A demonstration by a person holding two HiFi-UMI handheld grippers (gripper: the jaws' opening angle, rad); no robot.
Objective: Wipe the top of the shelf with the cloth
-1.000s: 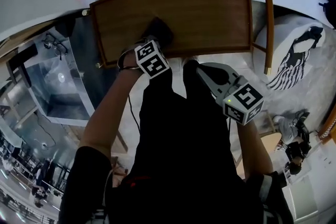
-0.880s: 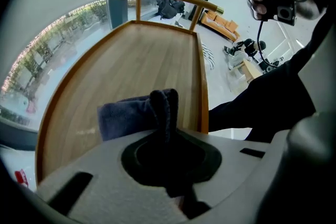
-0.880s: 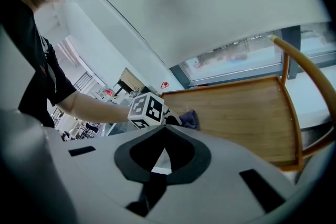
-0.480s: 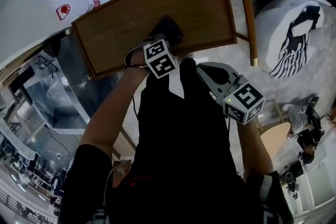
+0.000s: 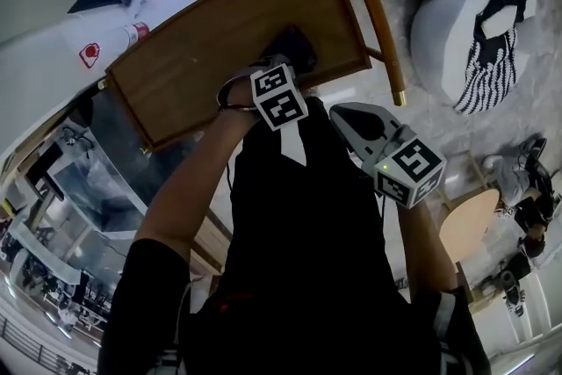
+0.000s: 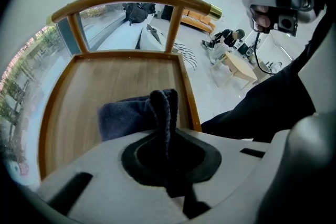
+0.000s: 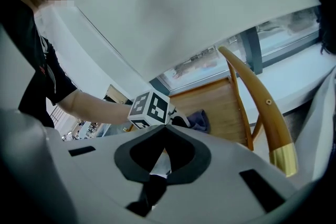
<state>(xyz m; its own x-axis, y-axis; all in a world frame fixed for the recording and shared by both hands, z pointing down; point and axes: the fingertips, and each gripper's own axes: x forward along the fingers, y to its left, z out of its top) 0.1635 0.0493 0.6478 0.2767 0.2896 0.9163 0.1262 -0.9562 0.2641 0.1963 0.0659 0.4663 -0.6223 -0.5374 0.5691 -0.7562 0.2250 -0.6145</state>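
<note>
The shelf's brown wooden top [image 5: 202, 48] lies ahead of me, with a raised rim. A dark blue-grey cloth [image 5: 294, 46] lies on it near the front edge, right of the middle. My left gripper [image 5: 281, 68] is shut on a fold of the cloth [image 6: 131, 115], which rises between the jaws and presses on the wood [image 6: 79, 97]. My right gripper [image 5: 347, 114] hangs back off the shelf, in front of my body, shut with nothing in it. The right gripper view looks toward the cloth [image 7: 198, 120] and the left gripper's marker cube [image 7: 149, 109].
A curved wooden rail [image 5: 369, 4] with a brass tip runs along the shelf's right end. A round white pouffe [image 5: 474, 22] with a striped item stands to the right. A white counter [image 5: 105, 39] with small items lies behind. A glass case [image 5: 97, 180] is at left.
The left gripper has slid the cloth to the right along the shelf top. The head view has turned, so the shelf now looks tilted. The right gripper has stayed put.
</note>
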